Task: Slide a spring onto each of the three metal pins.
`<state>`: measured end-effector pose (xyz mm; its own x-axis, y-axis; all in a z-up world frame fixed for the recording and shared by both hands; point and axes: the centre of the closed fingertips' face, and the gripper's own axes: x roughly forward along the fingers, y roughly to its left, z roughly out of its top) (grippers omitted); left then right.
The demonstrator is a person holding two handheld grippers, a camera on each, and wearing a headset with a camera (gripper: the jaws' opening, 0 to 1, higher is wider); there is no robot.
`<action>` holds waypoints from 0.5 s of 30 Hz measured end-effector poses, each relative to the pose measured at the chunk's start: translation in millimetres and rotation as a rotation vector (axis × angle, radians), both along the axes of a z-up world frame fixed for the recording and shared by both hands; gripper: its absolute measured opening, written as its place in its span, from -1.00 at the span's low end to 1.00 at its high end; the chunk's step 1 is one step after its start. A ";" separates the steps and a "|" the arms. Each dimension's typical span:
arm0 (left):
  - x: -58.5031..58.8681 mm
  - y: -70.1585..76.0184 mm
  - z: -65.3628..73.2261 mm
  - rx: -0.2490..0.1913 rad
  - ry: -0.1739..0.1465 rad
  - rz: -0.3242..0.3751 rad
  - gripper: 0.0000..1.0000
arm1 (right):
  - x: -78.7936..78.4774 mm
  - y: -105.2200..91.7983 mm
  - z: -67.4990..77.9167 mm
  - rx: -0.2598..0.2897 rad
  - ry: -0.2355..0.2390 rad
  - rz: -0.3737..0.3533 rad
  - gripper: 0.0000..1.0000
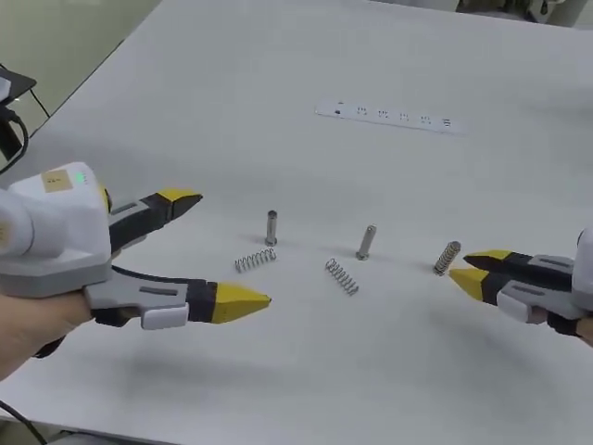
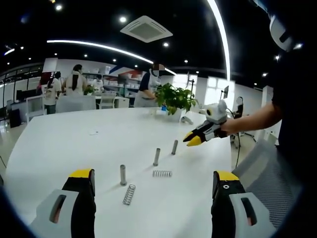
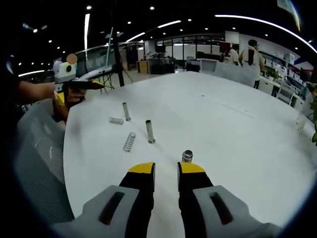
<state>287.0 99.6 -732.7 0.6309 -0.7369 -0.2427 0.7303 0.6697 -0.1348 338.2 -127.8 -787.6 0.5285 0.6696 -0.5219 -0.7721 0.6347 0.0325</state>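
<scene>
Because the short steel pin (image 1: 447,257) at right already wears a spring, the yellow-tipped right gripper (image 1: 458,266) sits beside it, barely parted and empty; the left gripper (image 1: 233,247) gapes toward a loose wire coil spring (image 1: 255,261).

Three short grey metal pins stand upright in a row across the white desk (image 1: 278,111), well apart from one another. The left pin (image 1: 271,227) is bare, a smooth cylinder with a slightly wider base. The middle pin (image 1: 367,241) is bare too. The right pin (image 1: 447,258) wears a fitted spring (image 1: 450,250), whose coils wrap its shaft nearly to the top. Two more silver coil springs lie flat on the desk: the first loose spring (image 1: 255,261) just in front of the left pin, and the second loose spring (image 1: 341,276) between the left and middle pins, nearer the viewer and lying at an angle.
</scene>
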 end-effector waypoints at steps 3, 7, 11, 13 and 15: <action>0.1 0.8 -0.6 0.004 0.001 0.000 0.92 | -3.6 2.6 -1.1 0.001 0.003 0.009 -0.68; 0.1 1.6 -0.8 0.007 0.002 -0.001 0.91 | -8.5 4.6 -3.1 0.006 0.012 0.013 -0.69; -0.5 1.9 -1.2 0.008 0.005 -0.002 0.91 | -14.7 5.5 -5.8 0.004 0.020 0.022 -0.70; -1.2 1.9 -2.0 0.013 0.006 -0.005 0.90 | -17.5 5.9 -6.9 0.004 0.025 0.026 -0.70; -1.5 1.7 -2.1 0.013 0.006 -0.005 0.90 | -21.3 7.9 -9.1 0.000 0.031 0.035 -0.70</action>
<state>285.6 101.2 -734.8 0.6258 -0.7369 -0.2556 0.7330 0.6676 -0.1303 316.9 -120.0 -796.7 0.4885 0.6871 -0.5378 -0.7922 0.6076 0.0567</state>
